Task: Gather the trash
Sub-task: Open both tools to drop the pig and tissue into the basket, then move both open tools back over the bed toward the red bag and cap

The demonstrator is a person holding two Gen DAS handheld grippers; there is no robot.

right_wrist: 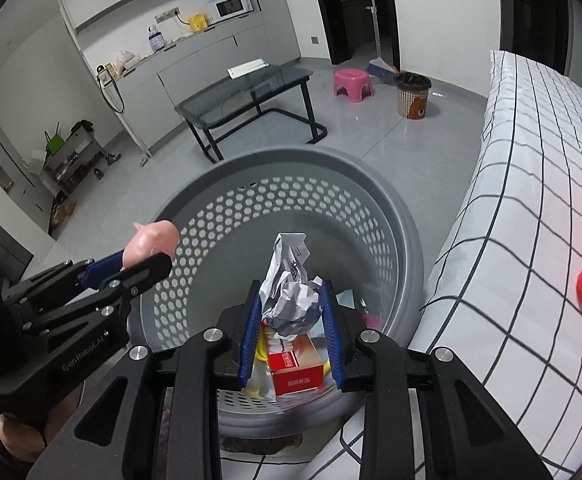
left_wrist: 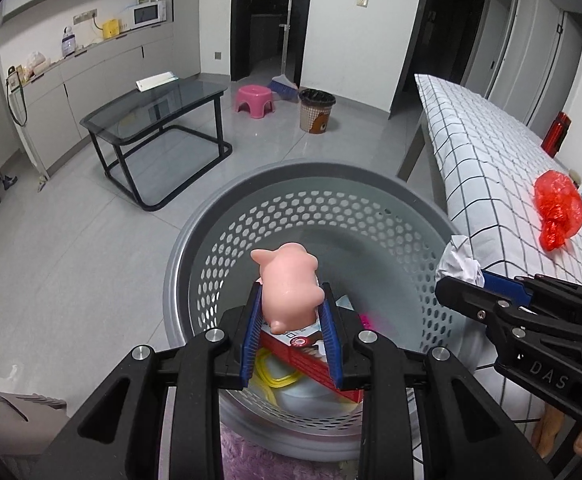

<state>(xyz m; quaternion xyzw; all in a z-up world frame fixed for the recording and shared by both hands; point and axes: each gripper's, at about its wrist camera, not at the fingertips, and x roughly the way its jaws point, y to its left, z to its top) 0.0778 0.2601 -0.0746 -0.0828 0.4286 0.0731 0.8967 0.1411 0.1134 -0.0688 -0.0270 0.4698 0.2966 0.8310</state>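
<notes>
My left gripper [left_wrist: 291, 300] is shut on a pink toy pig [left_wrist: 289, 286] and holds it over the grey perforated basket [left_wrist: 371, 216]. My right gripper [right_wrist: 291, 300] is shut on a crumpled paper ball [right_wrist: 291, 292], also above the basket [right_wrist: 371, 216]. In the basket lie a red box [right_wrist: 297, 368] and a yellow item [left_wrist: 279, 380]. Each gripper shows in the other's view: the right one [left_wrist: 463, 276] with the paper, the left one [right_wrist: 147, 252] with the pig. A red plastic bag [left_wrist: 559, 208] lies on the checked table [left_wrist: 491, 168].
A glass coffee table [left_wrist: 159, 108], a pink stool [left_wrist: 253, 98], a broom [left_wrist: 285, 80] and a small lined bin [left_wrist: 317, 110] stand on the grey floor farther off. A red bottle [left_wrist: 557, 132] stands at the far side of the checked table.
</notes>
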